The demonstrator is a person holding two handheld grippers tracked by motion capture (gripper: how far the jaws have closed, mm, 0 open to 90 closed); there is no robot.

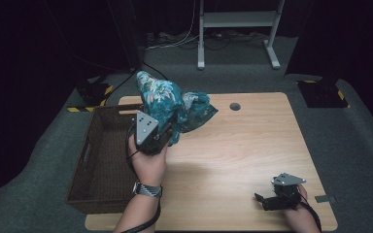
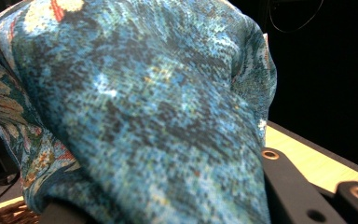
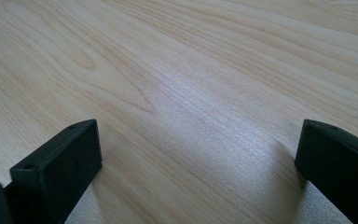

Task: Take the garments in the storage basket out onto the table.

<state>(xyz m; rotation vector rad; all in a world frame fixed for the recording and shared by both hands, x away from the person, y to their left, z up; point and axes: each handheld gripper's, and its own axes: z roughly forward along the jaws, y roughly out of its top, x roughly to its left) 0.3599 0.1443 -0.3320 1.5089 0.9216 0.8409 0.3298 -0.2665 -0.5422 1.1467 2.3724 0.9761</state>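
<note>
A teal cloth with a flower print [image 1: 172, 104] hangs bunched in the air over the table's far left part, beside the basket. My left gripper [image 1: 171, 127] is shut on its lower part and holds it up. In the left gripper view the cloth [image 2: 144, 107] drapes over and between the black jaws, and one fingertip [image 2: 284, 184] shows at the right. My right gripper [image 1: 262, 200] rests low on the table near its front right corner, pointing left. Its jaws stand wide open over bare wood [image 3: 198, 158], with nothing between them.
A dark brown wicker basket [image 1: 85, 160] stands at the table's left edge, its rim [image 2: 4, 215] just below the cloth. The light wooden table [image 1: 252, 141] has a round cable hole [image 1: 234, 106] near its far edge. A white stand [image 1: 238, 22] is on the floor behind.
</note>
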